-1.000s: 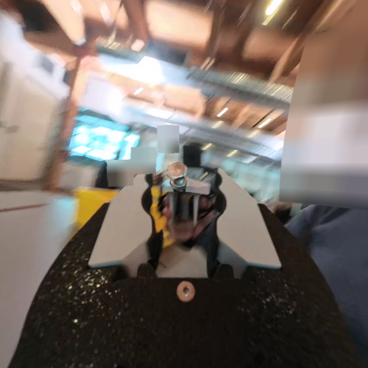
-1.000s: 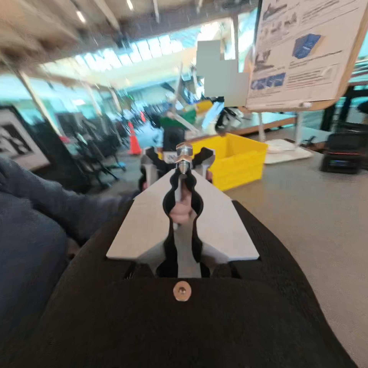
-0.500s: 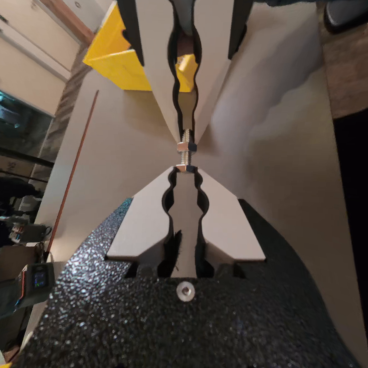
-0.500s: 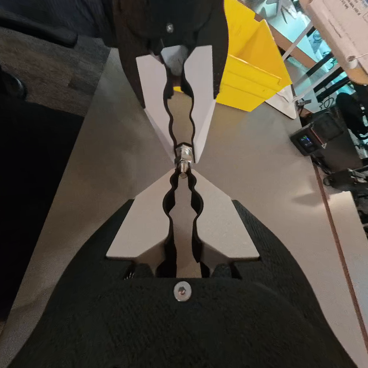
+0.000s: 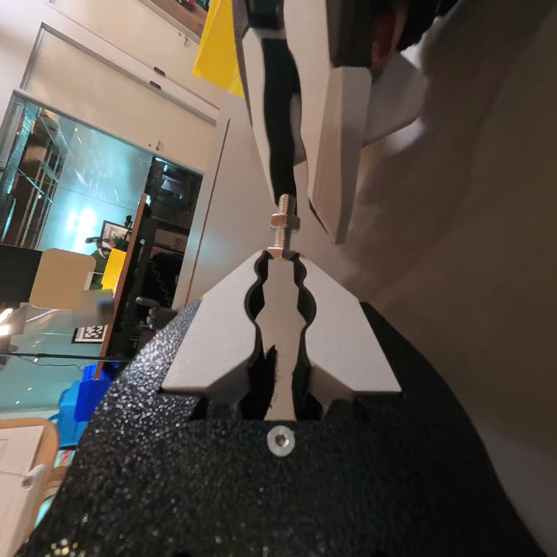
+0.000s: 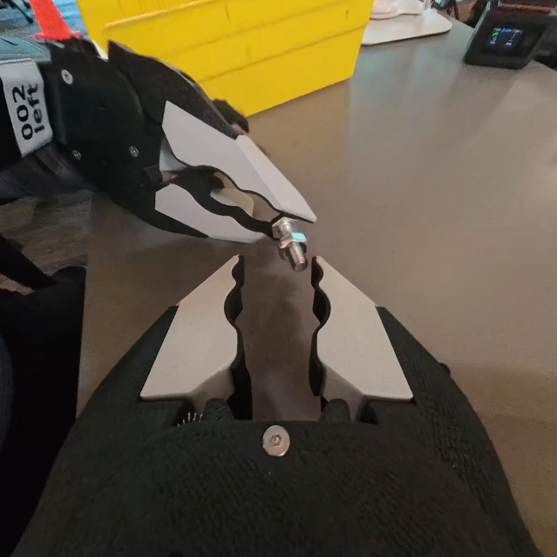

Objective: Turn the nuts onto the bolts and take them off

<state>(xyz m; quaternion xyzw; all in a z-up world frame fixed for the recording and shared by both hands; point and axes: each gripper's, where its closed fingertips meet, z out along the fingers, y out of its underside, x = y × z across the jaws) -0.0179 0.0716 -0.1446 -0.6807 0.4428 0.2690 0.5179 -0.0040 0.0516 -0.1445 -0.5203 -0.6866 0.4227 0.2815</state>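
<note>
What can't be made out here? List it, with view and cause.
Bolt head: left wrist view, mostly buried between the left tongs' tips; shank and nut show.
Right tongs: left wrist view, blurred and cut off by the top edge.
Yellow bin's contents: right wrist view, behind its wall, cropped by the top edge.
Black device's screen: right wrist view, too small.

A yellow bin [image 6: 241,45] stands on the grey table [image 6: 437,211], with an orange cone [image 6: 49,18] behind its left end and a small black device with a lit screen [image 6: 509,42] off to its right.
</note>
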